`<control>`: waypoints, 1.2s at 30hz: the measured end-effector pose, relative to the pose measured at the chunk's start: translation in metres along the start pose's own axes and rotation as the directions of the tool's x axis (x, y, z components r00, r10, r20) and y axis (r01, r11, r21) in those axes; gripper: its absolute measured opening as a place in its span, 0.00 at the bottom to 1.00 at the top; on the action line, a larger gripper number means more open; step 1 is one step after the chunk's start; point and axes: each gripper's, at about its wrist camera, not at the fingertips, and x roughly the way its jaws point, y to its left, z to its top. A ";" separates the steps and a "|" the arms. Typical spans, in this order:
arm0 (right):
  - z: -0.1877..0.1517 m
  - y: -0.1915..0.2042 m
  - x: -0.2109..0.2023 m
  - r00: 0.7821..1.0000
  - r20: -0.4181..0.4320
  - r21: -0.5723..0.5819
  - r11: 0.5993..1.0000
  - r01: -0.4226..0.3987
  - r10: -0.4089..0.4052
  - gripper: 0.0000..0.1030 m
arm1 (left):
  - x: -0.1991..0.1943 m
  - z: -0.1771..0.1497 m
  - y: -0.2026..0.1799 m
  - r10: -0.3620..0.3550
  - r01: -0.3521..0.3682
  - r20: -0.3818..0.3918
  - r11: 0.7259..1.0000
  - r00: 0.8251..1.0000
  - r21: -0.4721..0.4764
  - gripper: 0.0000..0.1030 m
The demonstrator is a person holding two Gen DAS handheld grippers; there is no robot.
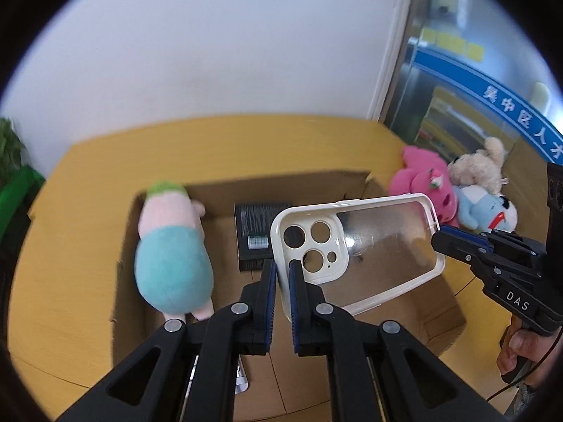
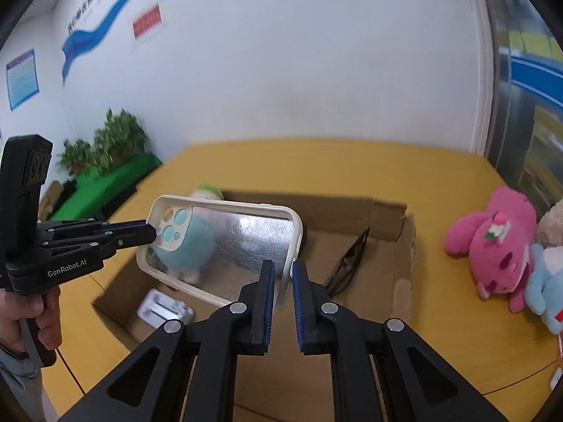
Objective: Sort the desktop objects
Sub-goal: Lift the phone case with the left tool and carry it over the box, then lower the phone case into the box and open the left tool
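Left tongs (image 1: 282,268) nearly closed, pinching a thin edge; right tongs (image 2: 282,268) likewise, held level at the right; both hand-held

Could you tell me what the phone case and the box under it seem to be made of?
Phone case: likely plastic, with a clear, glossy back you can see through and an opaque cream rim. Box: brown corrugated cardboard, matte, with creased, torn flaps.
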 end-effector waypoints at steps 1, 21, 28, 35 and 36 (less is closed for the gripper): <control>-0.003 -0.003 0.019 0.999 -0.046 0.003 1.000 0.006 -0.006 0.11 | 0.011 -0.004 0.004 -0.006 0.005 -0.026 1.000 1.000 -0.015 0.06; -0.065 -0.017 0.152 0.872 -0.488 0.077 0.993 0.092 -0.043 0.16 | 0.139 -0.050 0.025 0.038 -0.072 -0.420 0.995 0.907 -0.065 0.06; -0.066 -0.007 0.157 0.859 -0.506 0.024 0.994 0.107 -0.080 0.22 | 0.131 -0.057 0.030 0.037 -0.090 -0.418 0.990 0.908 -0.108 0.12; -0.070 0.014 0.040 0.985 -0.024 0.005 0.986 0.169 -0.169 0.98 | -0.002 -0.089 0.030 0.088 -0.082 0.048 0.991 0.995 -0.108 0.77; -0.080 0.017 0.018 0.986 0.051 0.031 0.987 0.157 -0.159 1.00 | -0.020 -0.099 0.027 0.133 -0.121 0.125 0.988 0.983 -0.098 0.79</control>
